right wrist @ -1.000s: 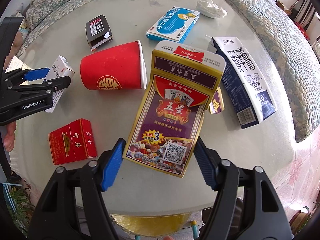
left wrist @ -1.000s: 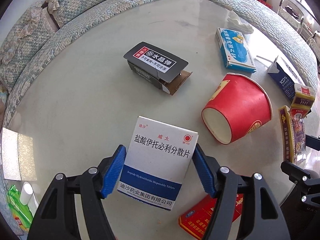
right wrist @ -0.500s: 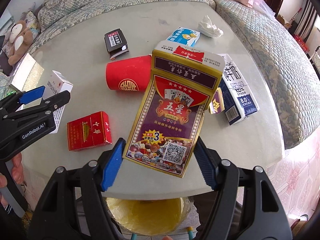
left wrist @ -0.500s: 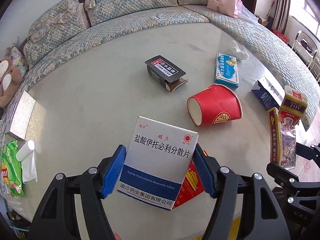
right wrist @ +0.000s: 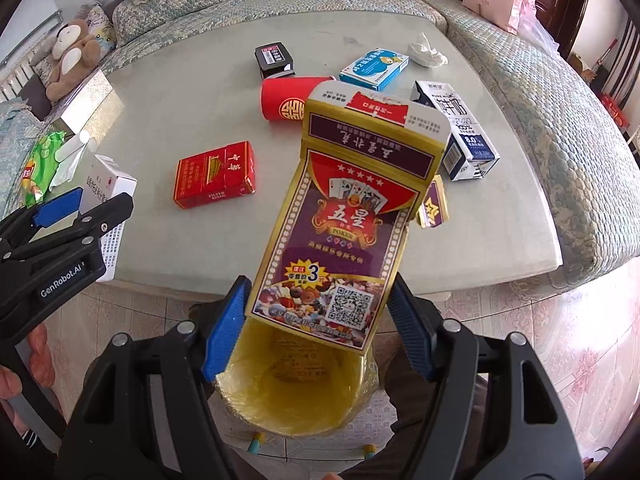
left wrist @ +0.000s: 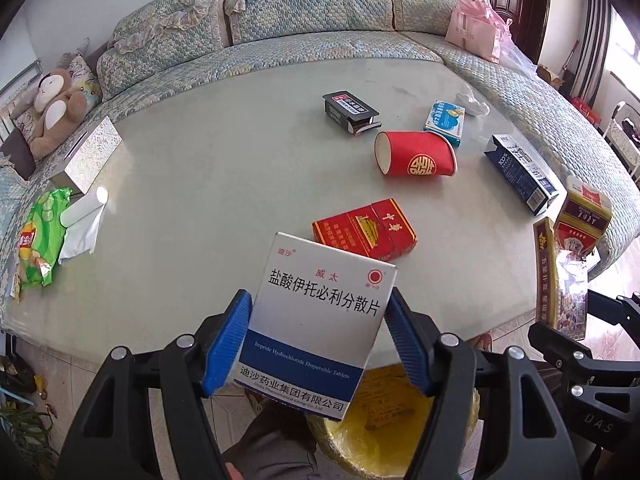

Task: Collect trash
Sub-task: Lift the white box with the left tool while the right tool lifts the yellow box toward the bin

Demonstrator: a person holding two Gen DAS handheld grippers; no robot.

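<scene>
Left tongs [left wrist: 316,336] pinching white-blue tablet box [left wrist: 320,320], right tongs [right wrist: 320,328] pinching "POKER" card box [right wrist: 344,216], over yellow-lined bin [right wrist: 296,392]

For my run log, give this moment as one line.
left gripper: shut on medicine box | right gripper: shut on card box | both above yellow bin

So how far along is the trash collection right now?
Roughly midway. Done: at least one piece of packaging lies in the yellow-lined bin. In hand: the left gripper holds the white medicine box; the right gripper holds the poker card box above that bin. Left on the table: red cup, red cigarette pack, milk carton, black box, blue box, crumpled tissue.
</scene>
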